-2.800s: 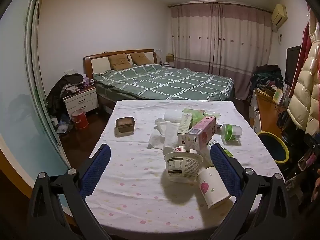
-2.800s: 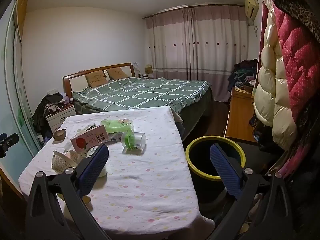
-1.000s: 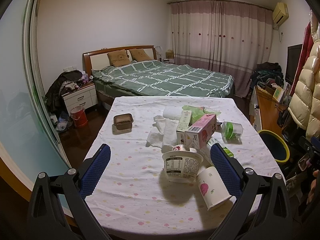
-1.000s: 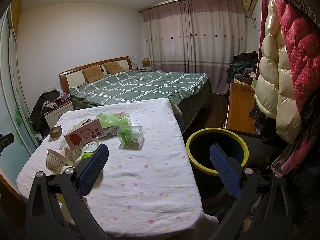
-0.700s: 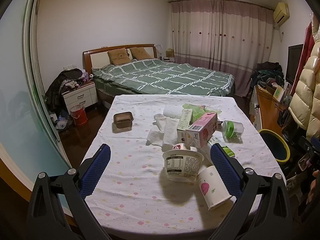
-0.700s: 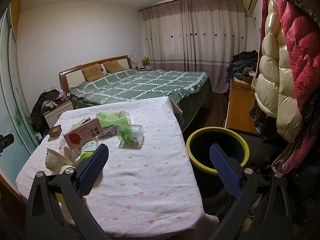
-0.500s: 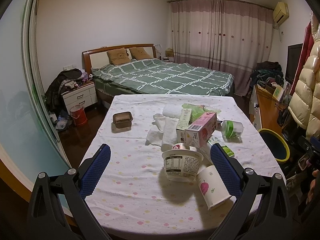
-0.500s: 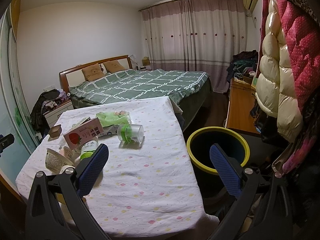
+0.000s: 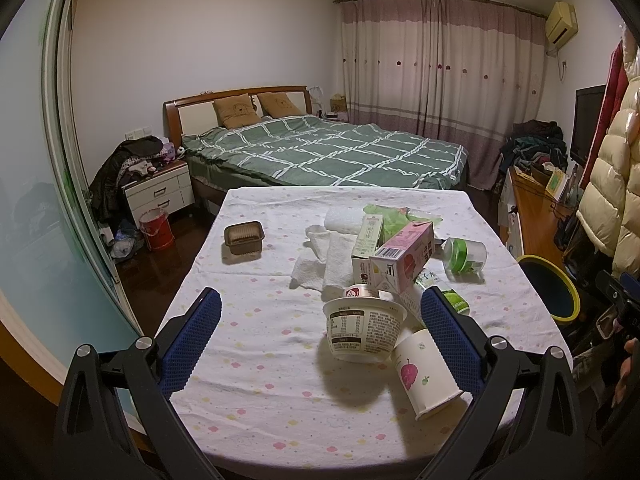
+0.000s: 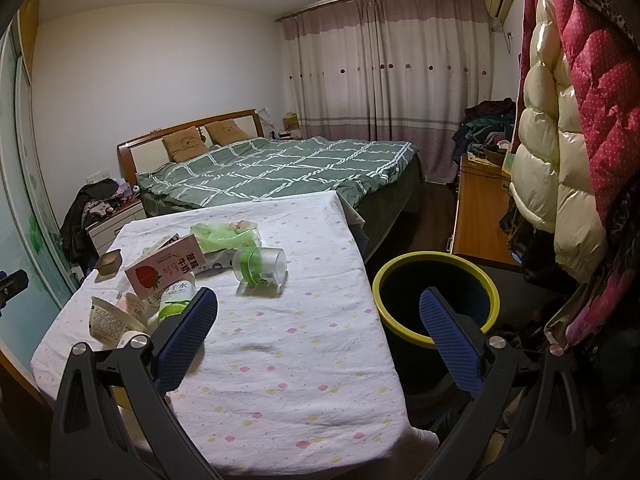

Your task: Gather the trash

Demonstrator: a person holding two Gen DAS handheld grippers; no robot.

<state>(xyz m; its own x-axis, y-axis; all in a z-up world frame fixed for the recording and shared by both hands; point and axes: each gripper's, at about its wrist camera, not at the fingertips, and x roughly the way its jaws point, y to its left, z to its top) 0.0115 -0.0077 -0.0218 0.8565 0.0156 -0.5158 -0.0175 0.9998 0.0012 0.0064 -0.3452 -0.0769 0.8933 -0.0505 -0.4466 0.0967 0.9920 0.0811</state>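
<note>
Trash lies on the table (image 9: 256, 380): an upturned white noodle bowl (image 9: 363, 333), a paper cup (image 9: 425, 374) on its side, a pink strawberry milk carton (image 9: 404, 258), a clear jar with a green band (image 9: 464, 255), white tissues (image 9: 328, 260) and a brown tray (image 9: 244, 235). My left gripper (image 9: 320, 320) hovers open near the front edge, the bowl between its fingers' lines. My right gripper (image 10: 318, 320) is open over the table's right edge, beside the yellow-rimmed bin (image 10: 436, 294). In the right wrist view, the carton (image 10: 166, 266) and jar (image 10: 260, 266) lie ahead to the left.
A bed (image 9: 328, 152) stands behind the table. A wooden desk (image 10: 478, 216) and hanging puffy coats (image 10: 560, 140) crowd the right side. A nightstand (image 9: 158, 194) and a red bucket (image 9: 156, 229) sit on the floor at left, by the sliding door.
Both views have shifted only slightly; the left gripper sits a little closer to the bowl. Both grippers stay open and no trash has moved.
</note>
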